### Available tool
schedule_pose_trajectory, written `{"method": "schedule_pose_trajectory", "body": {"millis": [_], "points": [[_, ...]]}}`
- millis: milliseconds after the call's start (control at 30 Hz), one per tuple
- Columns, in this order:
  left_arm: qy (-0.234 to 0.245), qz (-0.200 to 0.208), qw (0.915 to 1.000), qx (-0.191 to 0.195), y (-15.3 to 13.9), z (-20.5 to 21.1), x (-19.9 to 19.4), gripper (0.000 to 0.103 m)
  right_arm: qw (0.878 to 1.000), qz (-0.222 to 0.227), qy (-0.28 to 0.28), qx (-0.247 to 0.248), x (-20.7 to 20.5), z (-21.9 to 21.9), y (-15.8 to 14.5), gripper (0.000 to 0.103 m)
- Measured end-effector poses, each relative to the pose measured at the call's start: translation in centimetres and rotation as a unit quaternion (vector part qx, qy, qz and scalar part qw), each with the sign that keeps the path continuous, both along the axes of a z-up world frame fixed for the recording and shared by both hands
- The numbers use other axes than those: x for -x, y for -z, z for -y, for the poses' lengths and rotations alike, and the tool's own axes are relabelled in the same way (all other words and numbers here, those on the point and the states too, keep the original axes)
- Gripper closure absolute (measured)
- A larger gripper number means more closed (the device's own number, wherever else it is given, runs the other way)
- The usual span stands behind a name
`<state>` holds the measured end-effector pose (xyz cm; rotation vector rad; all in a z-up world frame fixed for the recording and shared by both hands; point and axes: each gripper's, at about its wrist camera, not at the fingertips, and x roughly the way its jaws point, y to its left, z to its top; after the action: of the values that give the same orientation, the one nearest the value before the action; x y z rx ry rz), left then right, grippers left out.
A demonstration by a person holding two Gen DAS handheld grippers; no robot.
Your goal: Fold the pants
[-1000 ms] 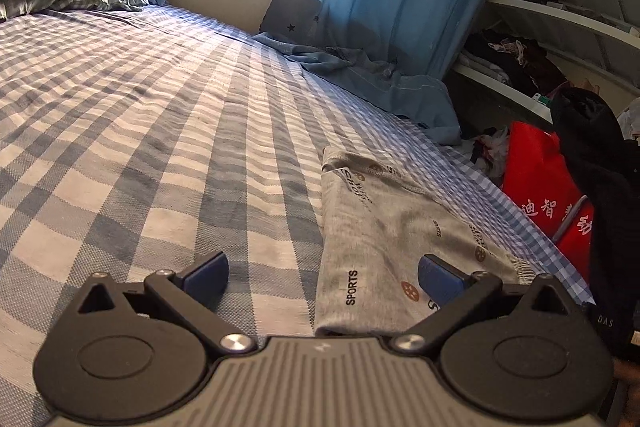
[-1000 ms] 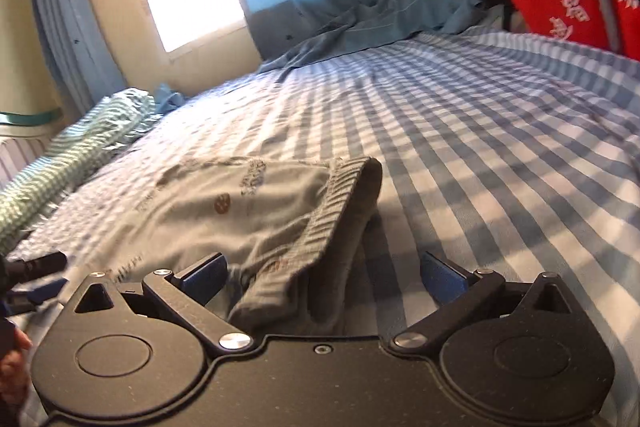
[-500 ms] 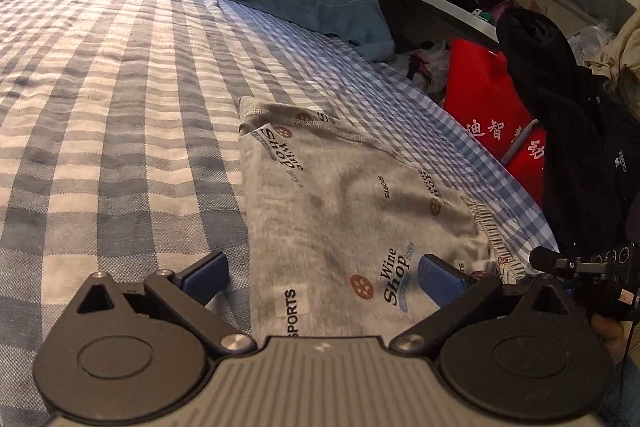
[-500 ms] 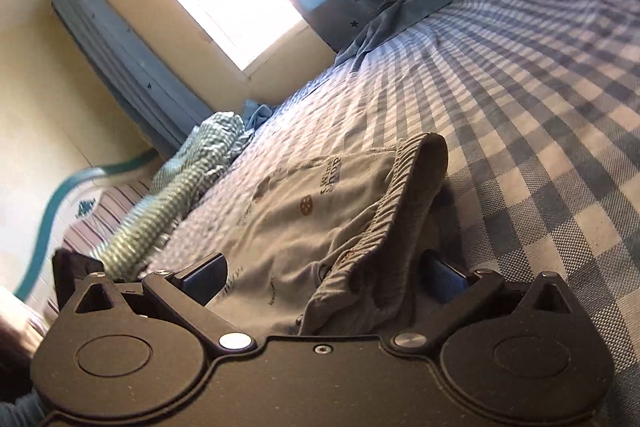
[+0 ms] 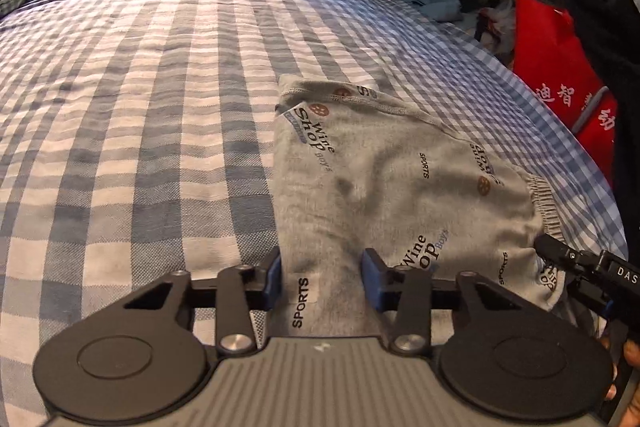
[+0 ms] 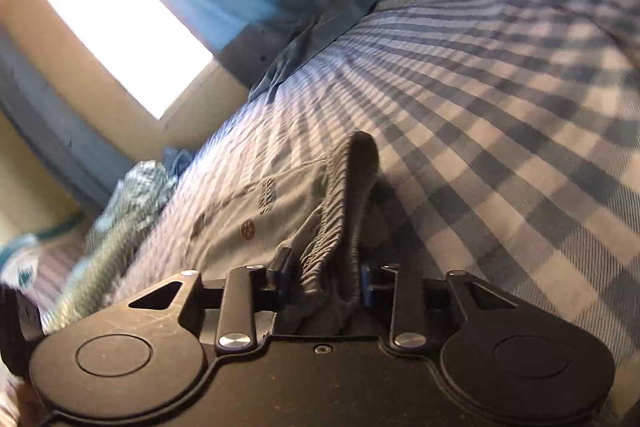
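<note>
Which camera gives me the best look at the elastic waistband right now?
The right wrist view: the waistband runs up the middle and sits bunched between the right gripper pads. The left wrist view shows only a short ribbed strip of it at the pants' far edge.

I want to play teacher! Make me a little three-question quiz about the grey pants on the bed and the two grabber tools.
1. True or false: the grey printed cotton pants lie on a blue-and-white checked bedsheet.
2. Which part of the pants is bunched in the right tool? A) ribbed elastic waistband B) leg cuff C) a pocket
3. Fill in: the word printed on the fabric pinched in the left tool is ____.

Key:
1. True.
2. A. Its jaws have just been closing, and the waistband is squeezed between them.
3. SPORTS. These jaws have just been closing too, with the edge of the pants between them.
</note>
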<state>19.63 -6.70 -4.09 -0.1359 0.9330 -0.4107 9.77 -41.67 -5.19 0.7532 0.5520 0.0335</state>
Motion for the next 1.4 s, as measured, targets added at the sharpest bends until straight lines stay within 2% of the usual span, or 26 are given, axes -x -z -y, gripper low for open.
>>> {"method": "schedule_pose_trajectory", "body": {"millis": [33, 100, 200, 400, 633, 800, 933, 1067, 1267, 1333, 1400], "points": [[-0.004, 0.002, 1.0, 0.001, -0.2, 0.0, 0.3, 0.071, 1.0, 0.001, 0.005, 0.002, 0.3, -0.3, -0.1, 0.075], [-0.006, 0.01, 0.9999, -0.003, -0.7, 0.1, 1.0, 0.077, 1.0, 0.009, 0.009, 0.01, 1.0, -1.1, -0.7, 0.077], [-0.006, 0.012, 0.9999, -0.006, -1.3, -0.3, 2.4, 0.082, 0.999, 0.033, 0.006, -0.005, 2.9, -2.3, -2.1, 0.078], [0.011, 0.002, 0.9999, -0.006, -2.7, -2.3, 3.5, 0.083, 0.999, 0.039, -0.024, 0.017, 4.3, -4.2, -4.9, 0.079], [0.021, 0.024, 0.9994, -0.01, -5.3, -4.9, 4.2, 0.084, 0.994, 0.062, -0.077, 0.039, 2.9, -7.9, -8.7, 0.079], [0.006, 0.044, 0.999, -0.01, -7.1, -8.0, 3.4, 0.084, 0.988, 0.084, -0.125, 0.045, -0.6, -11.7, -10.7, 0.08], [-0.024, 0.054, 0.9982, -0.005, -8.4, -11.7, 2.0, 0.084, 0.98, 0.09, -0.168, 0.049, -4.8, -15.3, -12.0, 0.08], [-0.067, 0.072, 0.9951, -0.004, -9.9, -15.6, 0.0, 0.084, 0.97, 0.116, -0.208, 0.051, -9.7, -19.2, -13.6, 0.08], [-0.14, 0.14, 0.98, -0.021, -11.9, -21.4, -1.5, 0.084, 0.952, 0.161, -0.247, 0.083, -15.7, -25.1, -15.2, 0.08], [-0.165, 0.152, 0.9741, -0.024, -11.3, -22.8, -1.9, 0.084, 0.95, 0.156, -0.255, 0.092, -17.3, -26.5, -14.5, 0.08], [-0.185, 0.147, 0.9711, -0.034, -9.8, -23.8, -2.3, 0.084, 0.951, 0.128, -0.258, 0.116, -18.5, -27.8, -12.9, 0.08]]}}
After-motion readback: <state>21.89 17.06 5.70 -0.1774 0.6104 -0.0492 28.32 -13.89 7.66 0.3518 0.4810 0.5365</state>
